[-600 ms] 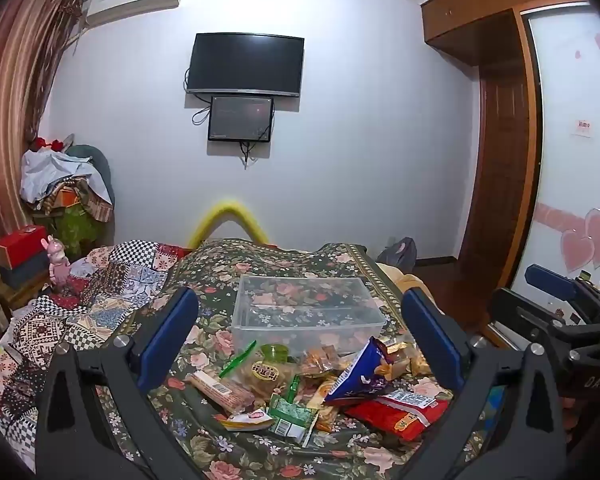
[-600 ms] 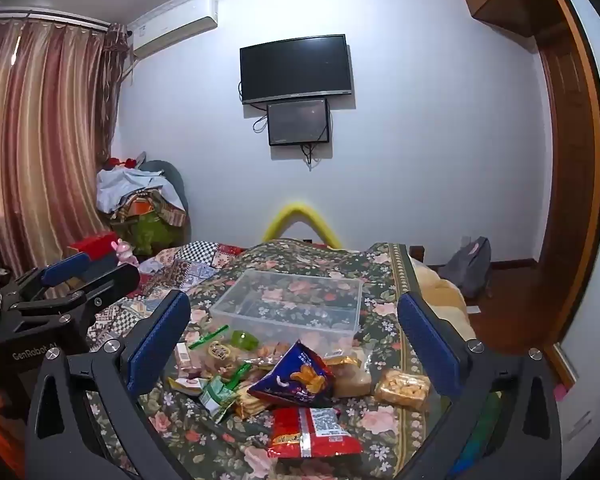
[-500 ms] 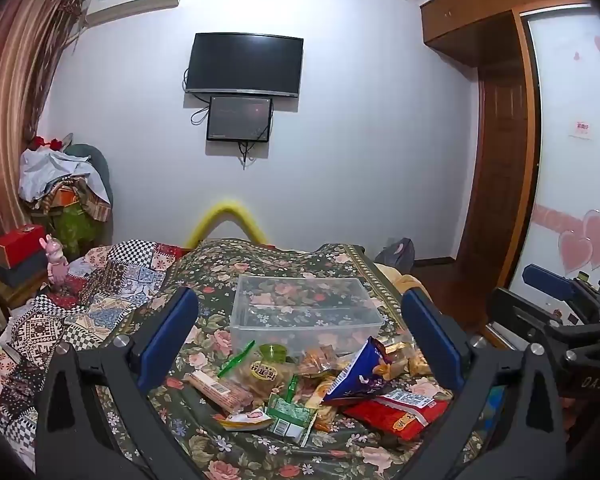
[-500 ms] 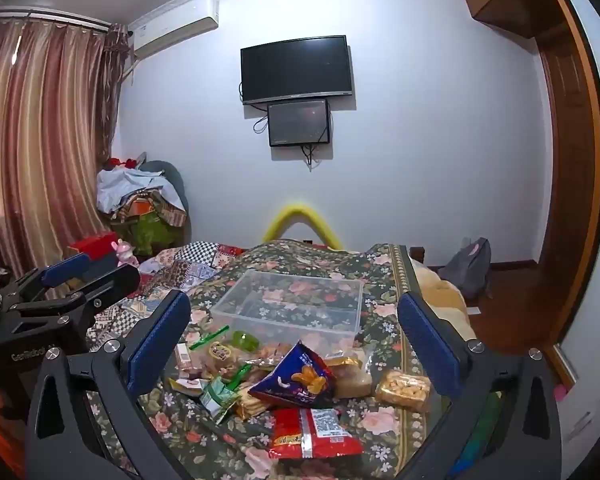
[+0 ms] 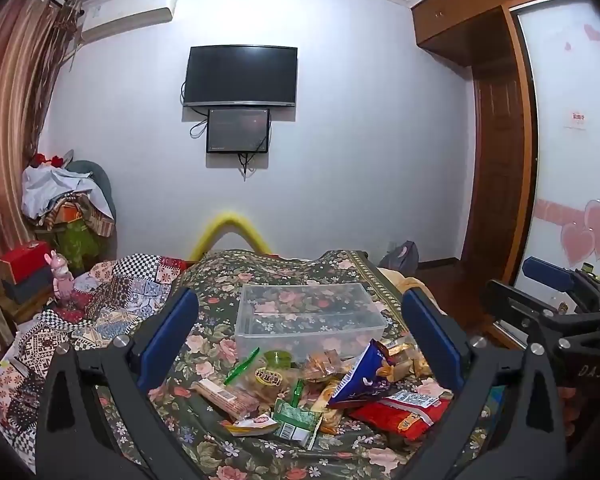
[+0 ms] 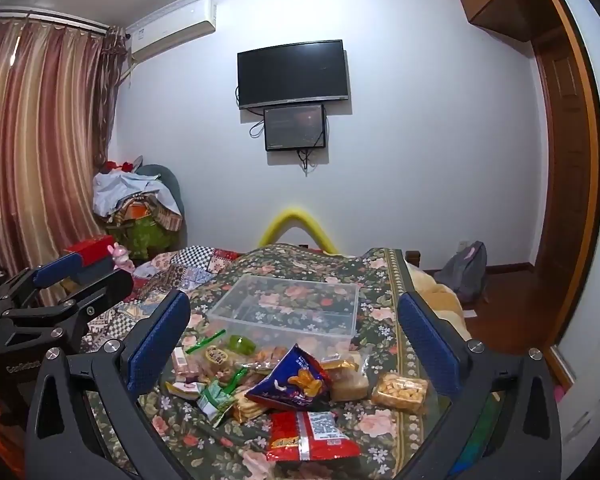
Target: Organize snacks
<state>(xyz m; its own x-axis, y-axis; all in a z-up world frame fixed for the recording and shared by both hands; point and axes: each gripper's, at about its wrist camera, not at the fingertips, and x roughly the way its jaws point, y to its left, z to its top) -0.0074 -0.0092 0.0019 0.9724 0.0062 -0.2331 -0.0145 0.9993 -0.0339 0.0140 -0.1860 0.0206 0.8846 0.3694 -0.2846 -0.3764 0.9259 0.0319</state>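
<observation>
A pile of snack packets lies on a floral cloth in front of an empty clear plastic bin [image 5: 310, 318], also in the right wrist view [image 6: 288, 306]. The pile holds a blue chip bag [image 6: 294, 380], a red packet [image 6: 310, 430], a green packet [image 5: 298, 420], a biscuit pack [image 5: 226, 392] and a clear bag of crackers [image 6: 400, 390]. My left gripper [image 5: 300, 340] is open and empty above the pile's near side. My right gripper [image 6: 294, 344] is open and empty, to the right of the left one.
The snacks sit on a bed with a patchwork quilt [image 5: 100, 312] on its left. A heap of clothes [image 5: 66, 204] and red boxes [image 5: 22, 256] stand at the far left. A wardrobe [image 5: 496, 180] and a grey bag [image 6: 466, 270] are on the right.
Both views have shifted very slightly; the grippers stay open and nothing on the bed has moved.
</observation>
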